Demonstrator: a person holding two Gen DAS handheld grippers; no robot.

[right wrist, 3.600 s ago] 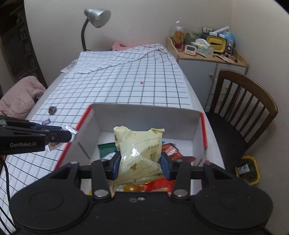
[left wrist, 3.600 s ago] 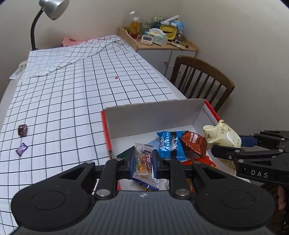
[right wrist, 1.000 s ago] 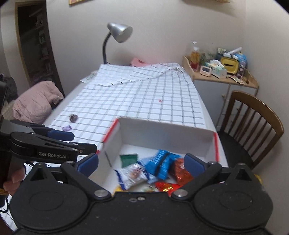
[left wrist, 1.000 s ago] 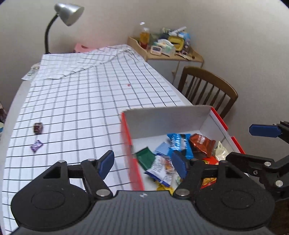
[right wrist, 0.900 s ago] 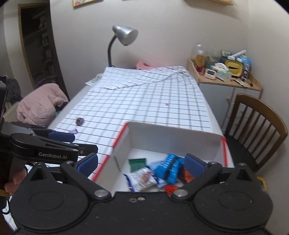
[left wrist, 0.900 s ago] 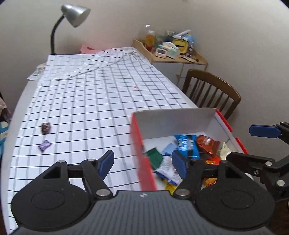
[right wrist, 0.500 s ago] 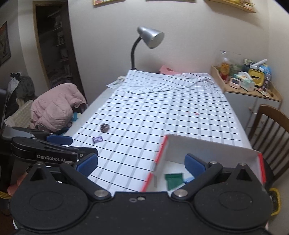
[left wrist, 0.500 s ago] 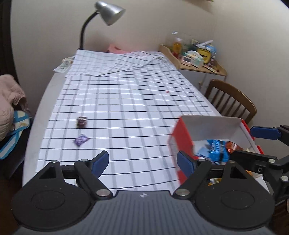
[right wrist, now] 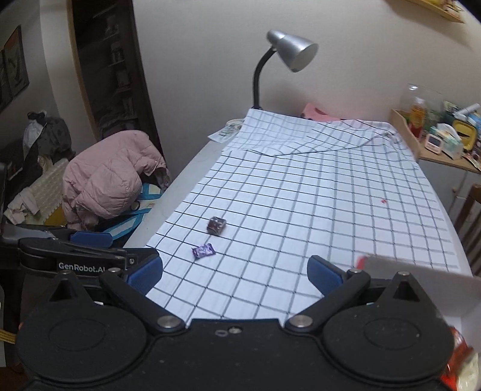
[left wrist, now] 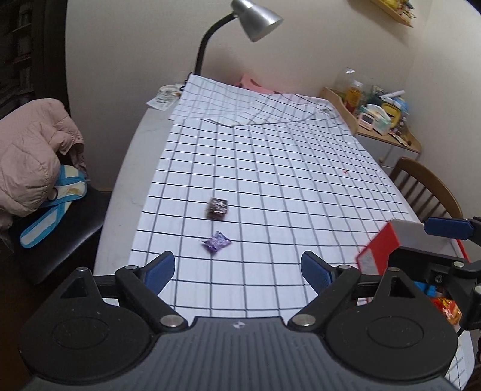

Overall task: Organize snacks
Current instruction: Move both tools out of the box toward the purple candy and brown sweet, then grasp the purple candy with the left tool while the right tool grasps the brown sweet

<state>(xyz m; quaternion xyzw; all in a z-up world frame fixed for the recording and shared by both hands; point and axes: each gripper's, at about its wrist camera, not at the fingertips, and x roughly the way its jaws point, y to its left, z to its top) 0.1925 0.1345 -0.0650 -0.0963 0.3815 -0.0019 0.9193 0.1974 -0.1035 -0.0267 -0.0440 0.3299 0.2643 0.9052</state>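
Close in, the left gripper (left wrist: 237, 269) hangs above the near edge of the checked tablecloth (left wrist: 270, 168), its blue-padded jaws spread wide with nothing between them. The right gripper (right wrist: 234, 275) shows the same: jaws wide apart, empty, over the near part of the cloth.

In the left wrist view, at about four o'clock, there's the corner of the red-edged box (left wrist: 378, 249), and the right gripper's fingers cross in front of it. Bits of snack wrappers, blue and orange-red (left wrist: 448, 309), peek out down at the lower right. In the right wrist view the same box's pale wall (right wrist: 421, 276) sits at four o'clock, blurred, with a red wrapper at the bottom right corner.

Just beyond the left gripper's open jaws, at twelve o'clock, a purple wrapped candy (left wrist: 216, 242) lies flat on the cloth. A little farther, near it but not touching, sits a dark brown wrapped candy (left wrist: 216, 208). From the right wrist camera the pair shows at eleven o'clock, purple (right wrist: 203, 250) nearer, brown (right wrist: 216, 225) behind. Both lie well apart from the box.

Farther out at nine o'clock, a pink padded jacket (left wrist: 30, 156) is heaped on a dark chair. At two o'clock a wooden chair (left wrist: 427, 186) stands beside the table, with a cluttered side cabinet (left wrist: 384, 120) behind it. At the far end, the cloth bunches in folds beneath a silver desk lamp (left wrist: 258, 18).
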